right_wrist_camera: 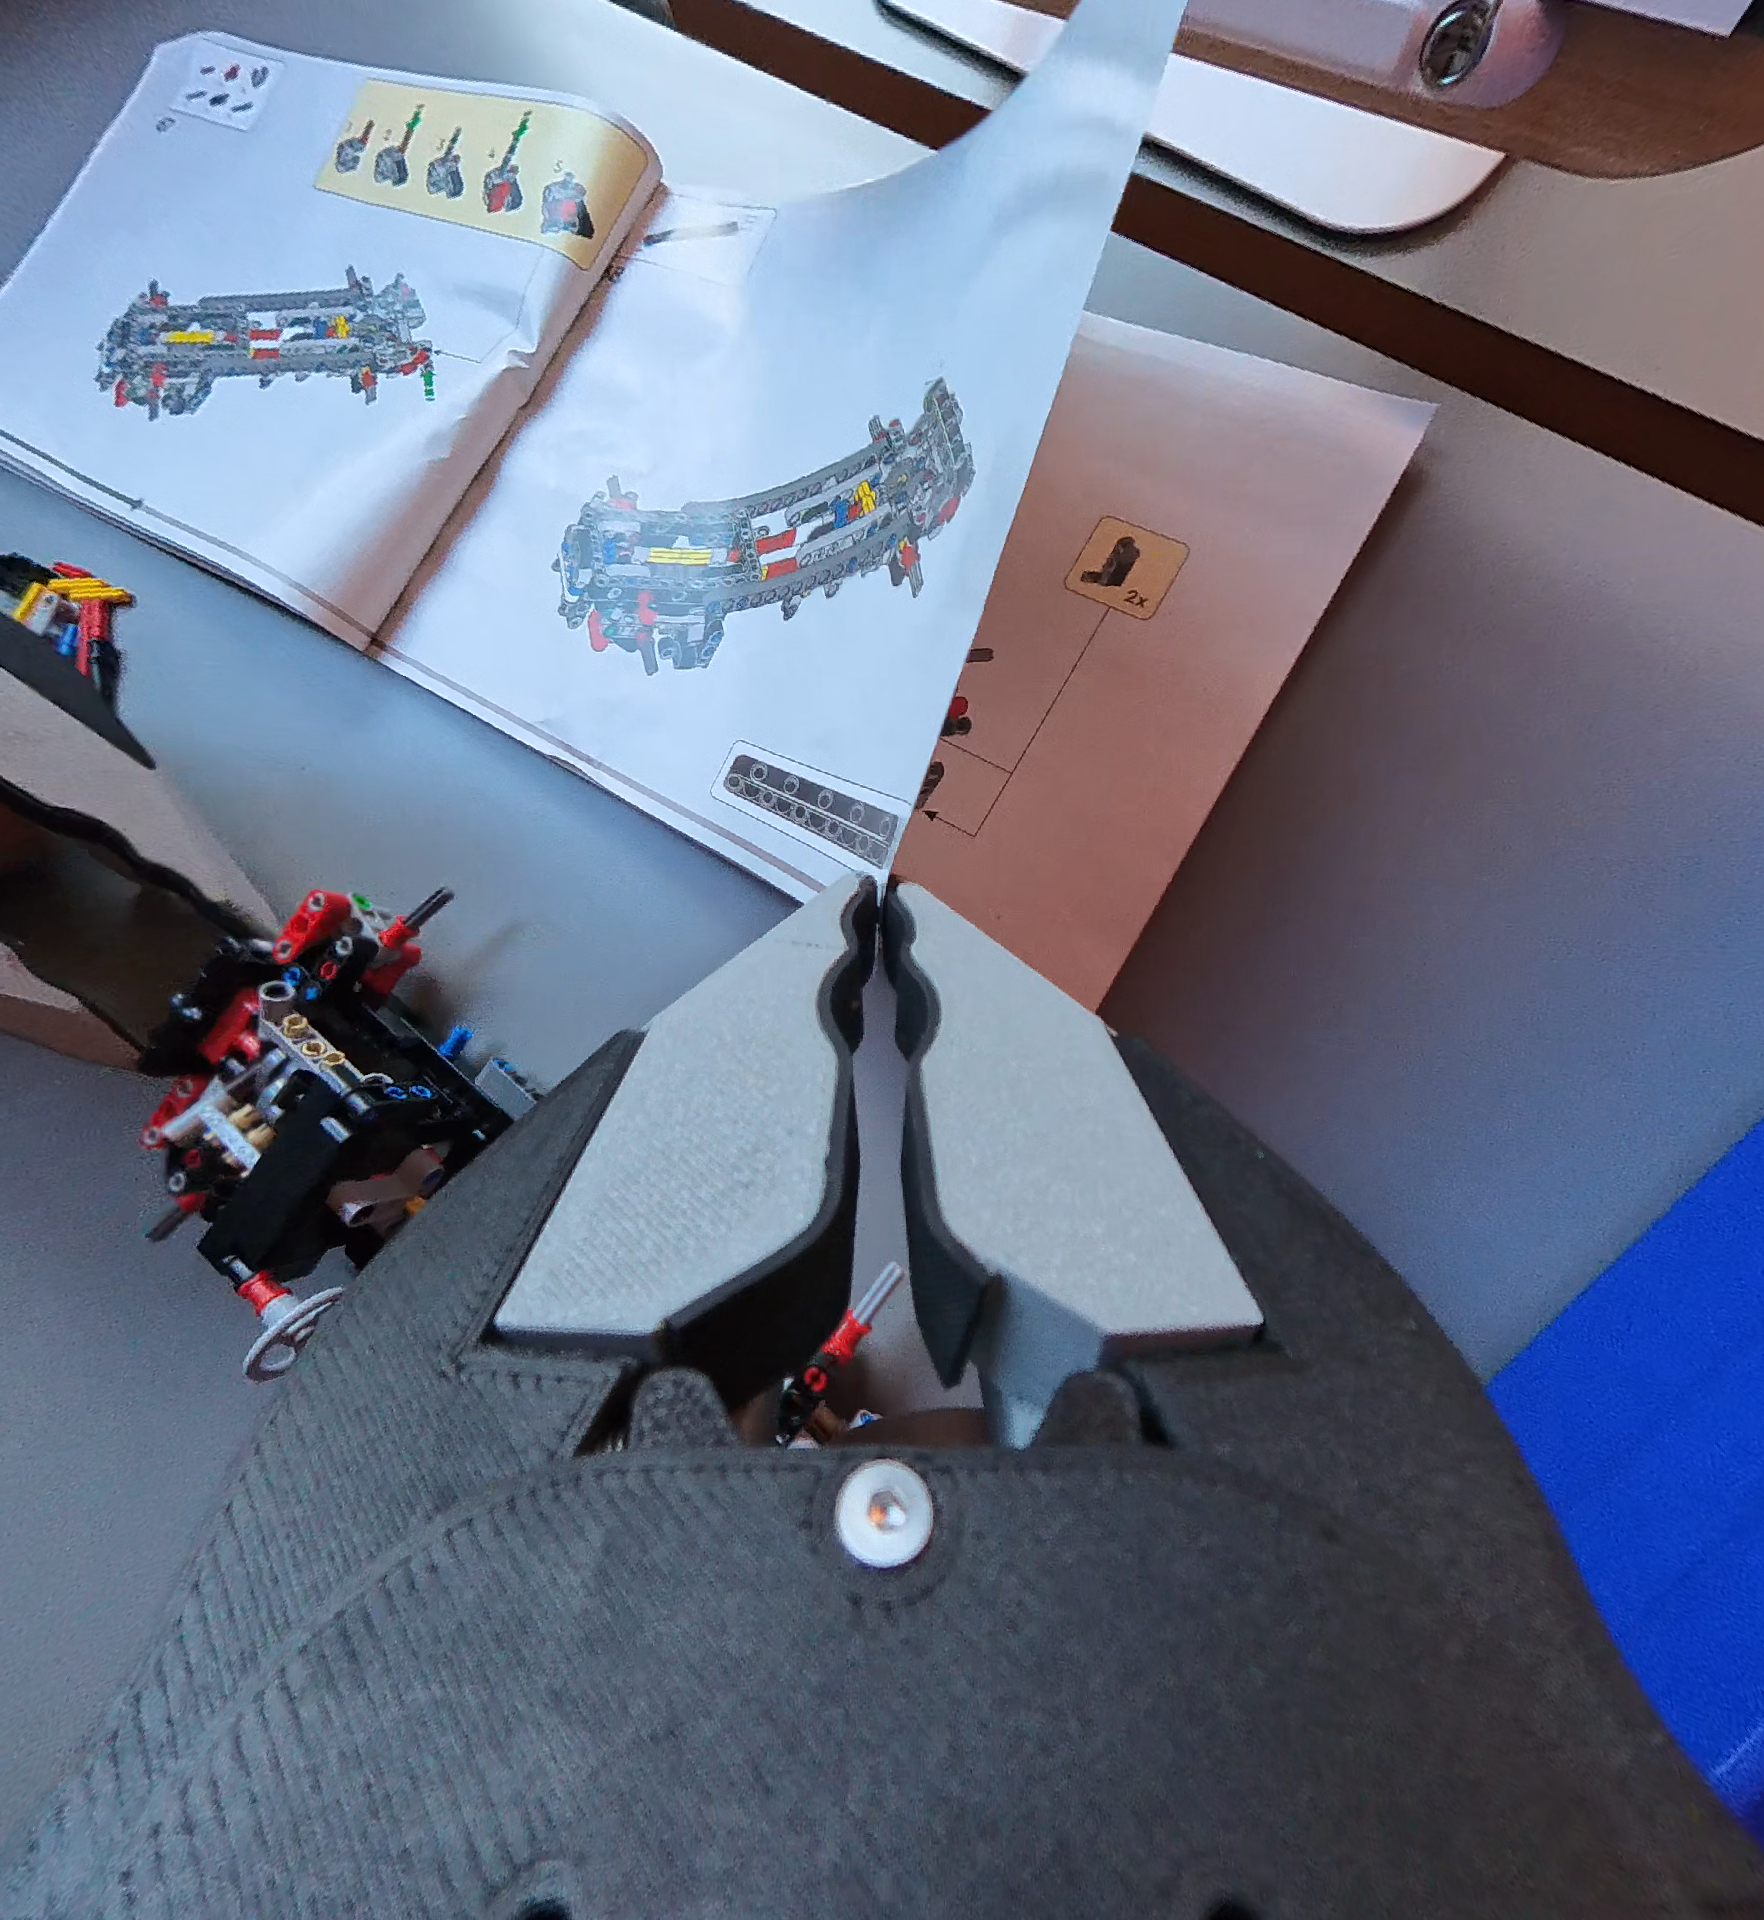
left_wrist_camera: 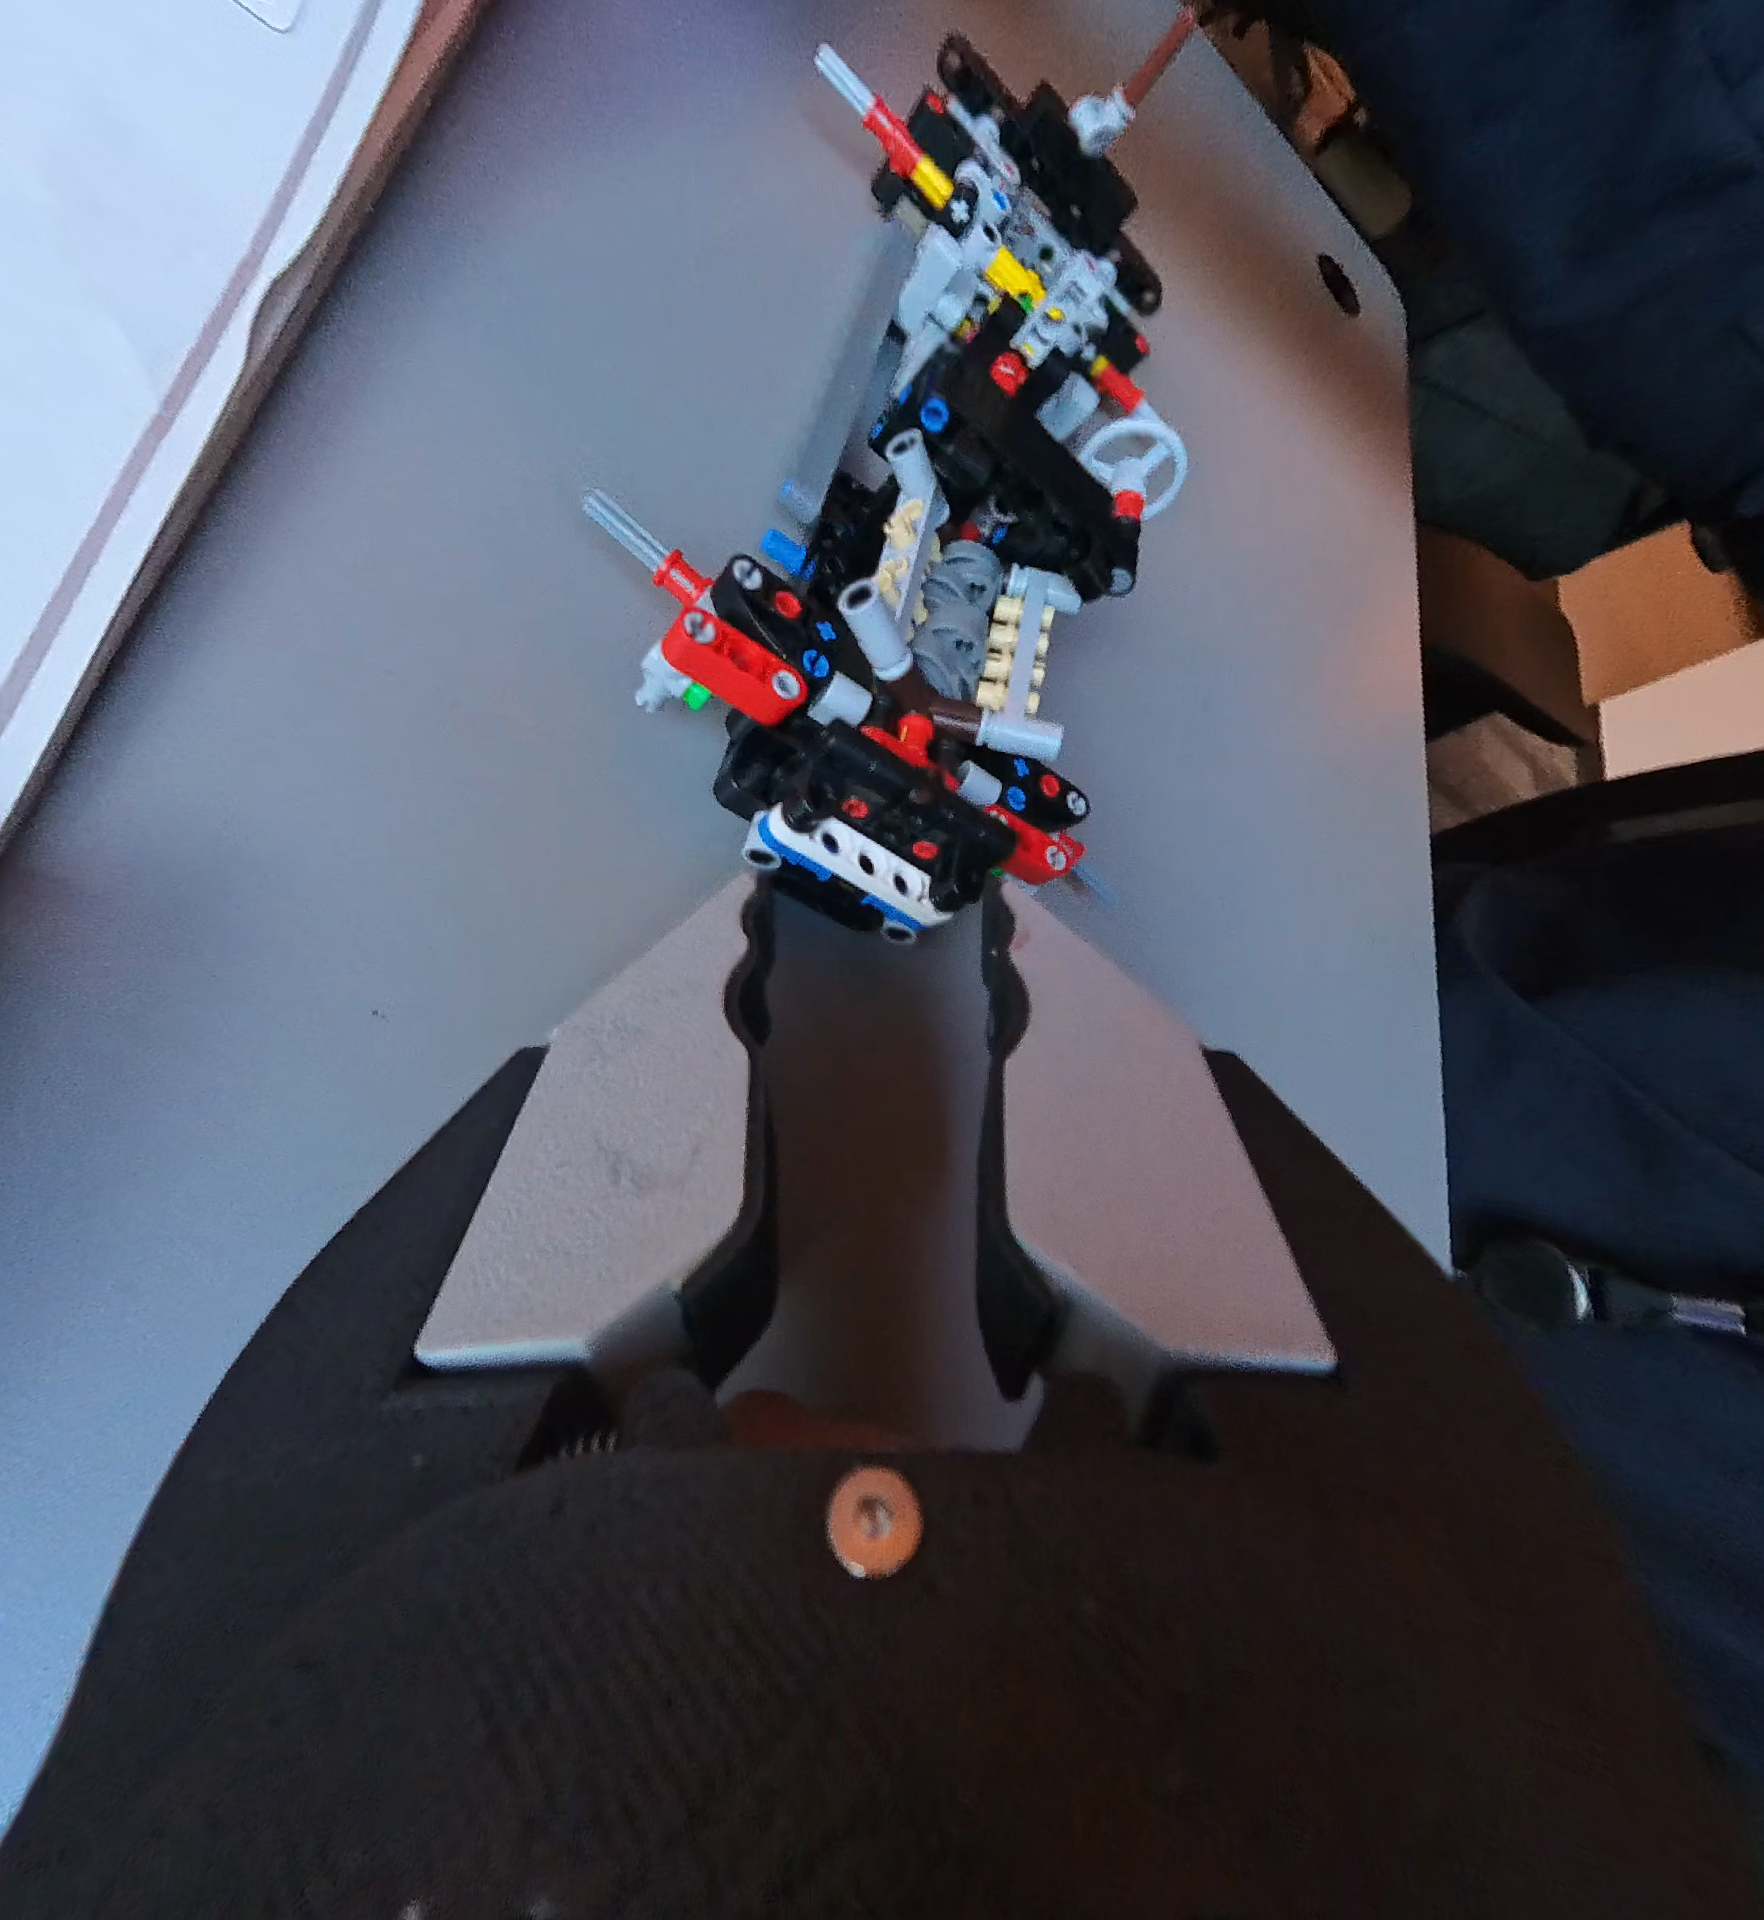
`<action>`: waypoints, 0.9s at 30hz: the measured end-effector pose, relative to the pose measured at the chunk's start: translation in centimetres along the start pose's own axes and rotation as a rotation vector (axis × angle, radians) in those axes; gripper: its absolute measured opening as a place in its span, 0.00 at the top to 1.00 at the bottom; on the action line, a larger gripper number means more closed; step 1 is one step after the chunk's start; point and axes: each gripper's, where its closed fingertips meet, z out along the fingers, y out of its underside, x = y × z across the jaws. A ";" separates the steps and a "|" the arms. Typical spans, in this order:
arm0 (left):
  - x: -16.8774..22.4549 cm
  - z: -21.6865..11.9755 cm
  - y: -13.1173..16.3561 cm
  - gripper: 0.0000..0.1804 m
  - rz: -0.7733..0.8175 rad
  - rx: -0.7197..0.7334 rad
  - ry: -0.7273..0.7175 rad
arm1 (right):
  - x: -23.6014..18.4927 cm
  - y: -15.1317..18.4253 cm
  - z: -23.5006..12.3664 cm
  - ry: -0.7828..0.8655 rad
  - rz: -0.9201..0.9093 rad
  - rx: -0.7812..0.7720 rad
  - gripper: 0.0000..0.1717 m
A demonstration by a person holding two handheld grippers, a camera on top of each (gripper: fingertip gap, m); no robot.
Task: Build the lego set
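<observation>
A long brick-built model (left_wrist_camera: 961, 582) of black, red, grey and yellow beams lies on the grey table (left_wrist_camera: 338, 727). My left gripper (left_wrist_camera: 876, 914) is closed around its near end, where a white and blue beam (left_wrist_camera: 847, 862) sits, and both fingertips lie against the model's sides. The model also shows in the right wrist view (right_wrist_camera: 306, 1101), with the left gripper's fingers (right_wrist_camera: 78, 831) at its end. My right gripper (right_wrist_camera: 880, 894) is shut on the corner of a page (right_wrist_camera: 857, 364) of the open instruction booklet (right_wrist_camera: 338, 312) and holds the page lifted and curled.
Several loose small pieces (right_wrist_camera: 67, 608) lie left of the booklet. A silver stand base (right_wrist_camera: 1325, 156) sits at the back. A blue object (right_wrist_camera: 1688, 1455) is at the right. Dark cloth (left_wrist_camera: 1636, 208) and a cardboard box (left_wrist_camera: 1636, 623) lie beyond the table's edge.
</observation>
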 end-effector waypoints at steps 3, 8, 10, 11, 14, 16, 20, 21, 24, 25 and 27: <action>0.1 -0.5 0.7 0.81 0.038 -0.027 -0.006 | 0.1 -0.1 -0.1 -0.004 0.005 0.016 1.00; -1.3 -1.7 1.5 0.80 0.175 -0.036 -0.195 | 0.5 -1.3 -0.3 0.007 -0.005 0.087 1.00; -2.2 -2.2 1.5 0.77 0.248 -0.050 -0.307 | 0.7 -1.6 -0.4 0.005 0.005 0.125 1.00; -2.7 -2.4 1.4 0.76 0.266 -0.051 -0.351 | 0.8 -1.7 -0.4 -0.007 0.025 0.150 1.00; -3.4 -2.4 1.1 0.73 0.265 -0.034 -0.398 | 0.7 -1.6 -0.5 -0.092 0.124 0.233 1.00; -3.2 -2.1 0.8 0.73 0.266 -0.023 -0.396 | 0.9 -1.1 -0.3 -0.139 0.184 0.264 1.00; -3.4 -2.2 0.7 0.74 0.256 -0.003 -0.398 | 1.9 0.0 0.5 -0.145 0.218 0.289 1.00; -3.5 -2.2 0.7 0.76 0.242 0.004 -0.395 | 1.9 0.0 0.5 -0.149 0.217 0.301 1.00; -3.5 -2.1 0.6 0.76 0.216 0.015 -0.378 | 1.9 -0.1 0.4 -0.148 0.191 0.305 1.00; -3.5 -2.1 0.6 0.76 0.217 0.015 -0.378 | 1.9 -0.1 0.4 -0.143 0.178 0.304 1.00; -3.4 -2.0 0.6 0.74 0.229 0.012 -0.375 | 2.0 0.5 0.8 -0.132 0.159 0.279 1.00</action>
